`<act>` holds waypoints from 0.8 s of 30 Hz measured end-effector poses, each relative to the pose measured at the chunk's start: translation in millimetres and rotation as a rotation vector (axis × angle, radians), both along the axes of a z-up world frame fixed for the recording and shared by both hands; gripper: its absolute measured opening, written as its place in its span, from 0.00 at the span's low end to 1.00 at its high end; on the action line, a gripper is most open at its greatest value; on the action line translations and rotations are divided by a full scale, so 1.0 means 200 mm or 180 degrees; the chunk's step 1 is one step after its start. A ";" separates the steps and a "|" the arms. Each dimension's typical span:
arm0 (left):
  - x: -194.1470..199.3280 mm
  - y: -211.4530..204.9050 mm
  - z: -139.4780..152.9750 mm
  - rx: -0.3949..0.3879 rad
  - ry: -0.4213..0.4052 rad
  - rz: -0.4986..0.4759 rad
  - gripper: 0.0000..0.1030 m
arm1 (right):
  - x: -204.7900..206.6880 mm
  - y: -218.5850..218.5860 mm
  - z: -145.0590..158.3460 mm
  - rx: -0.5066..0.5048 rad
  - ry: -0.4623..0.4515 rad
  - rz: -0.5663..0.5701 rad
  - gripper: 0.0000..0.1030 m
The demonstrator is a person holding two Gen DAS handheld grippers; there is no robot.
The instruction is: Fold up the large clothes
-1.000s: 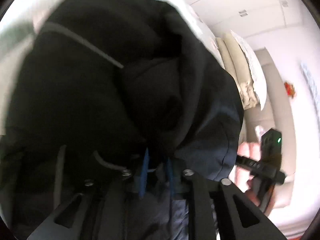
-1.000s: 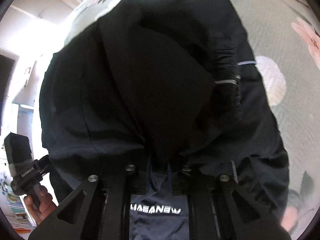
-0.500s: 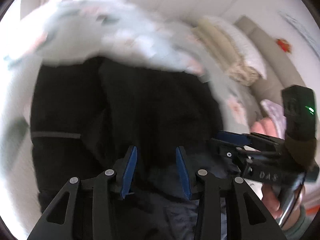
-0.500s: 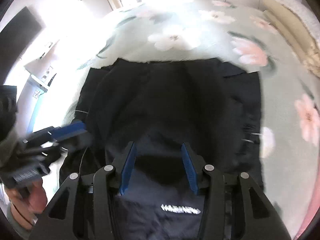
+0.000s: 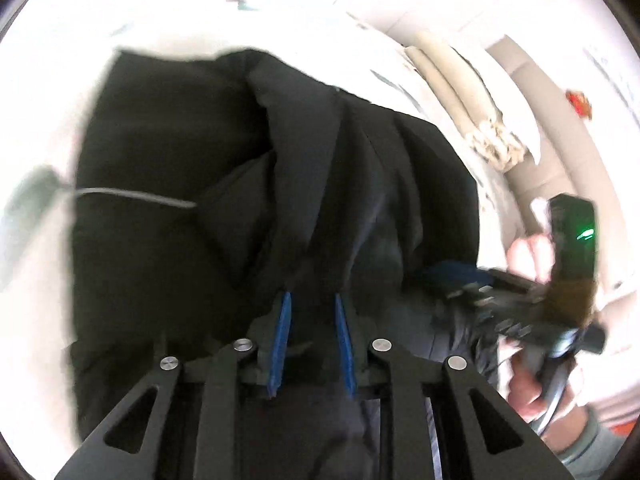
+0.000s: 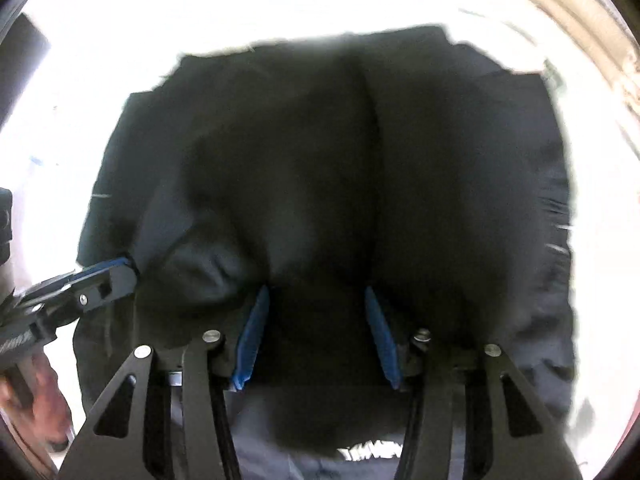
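Nearest the left gripper point(image 5: 310, 304), a bunched fold of the black garment point(image 5: 168, 240) runs between its blue pads, which are closing on the cloth – the fabric pulls up in taut pleats from the pads. Nearest the right gripper point(image 6: 316, 300), the blue pads stand wide apart and are opening; dark cloth lies between them, but they do not press on it.

The garment spreads away from both tools, its long axis running straight ahead from the fingers toward its far edge. A white printed logo point(image 6: 370, 451) sits on the cloth close under the right gripper, and a thin pale cord point(image 5: 136, 196) crosses the fabric ahead and to the left of the left gripper.

Beyond the garment lies the bed's cover point(image 5: 48, 92), washed out to near white by glare. Further off, ahead and to the right of the left gripper, are stacked beige bedding point(image 5: 460, 92), a padded headboard point(image 5: 560, 128) and pale cabinet doors point(image 5: 448, 4).

Compared with half a second ago, the left pads have narrowed onto cloth they then merely straddled – and the flowered pattern of the cover has vanished into overexposure. A second ago both grippers were clamped tight on cloth.
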State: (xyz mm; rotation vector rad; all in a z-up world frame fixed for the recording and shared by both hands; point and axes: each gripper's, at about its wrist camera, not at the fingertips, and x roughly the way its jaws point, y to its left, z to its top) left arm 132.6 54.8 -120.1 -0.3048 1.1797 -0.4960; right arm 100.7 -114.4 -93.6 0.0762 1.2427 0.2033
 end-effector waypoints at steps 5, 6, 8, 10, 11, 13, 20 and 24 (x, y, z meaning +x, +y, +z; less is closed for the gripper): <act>-0.33 0.21 0.13 0.0284 0.0054 0.0162 0.35 | -0.38 -0.19 0.16 0.0100 0.0030 -0.0079 0.55; -0.41 0.28 0.14 0.0343 0.0123 0.0239 0.35 | -0.45 -0.23 0.16 0.0043 0.0063 -0.0108 0.56; -0.55 0.36 0.13 0.0448 0.0258 0.0354 0.36 | -0.63 -0.34 0.16 -0.0104 0.0153 -0.0158 0.56; -0.68 0.44 0.10 0.0537 0.0485 0.0488 0.36 | -0.77 -0.46 0.12 -0.0179 0.0298 -0.0241 0.56; -0.73 0.44 0.09 0.0549 0.0574 0.0517 0.36 | -0.84 -0.53 0.10 -0.0183 0.0384 -0.0310 0.56; -0.86 0.50 0.05 0.0574 0.0775 0.0555 0.36 | -0.98 -0.66 0.06 -0.0171 0.0533 -0.0424 0.56; -1.12 0.61 -0.03 0.0342 0.1165 0.0923 0.36 | -1.39 -0.95 -0.11 -0.0133 0.0971 -0.0672 0.56; -1.19 0.66 -0.08 0.0241 0.1290 0.1025 0.36 | -1.48 -0.99 -0.20 -0.0065 0.1071 -0.0717 0.56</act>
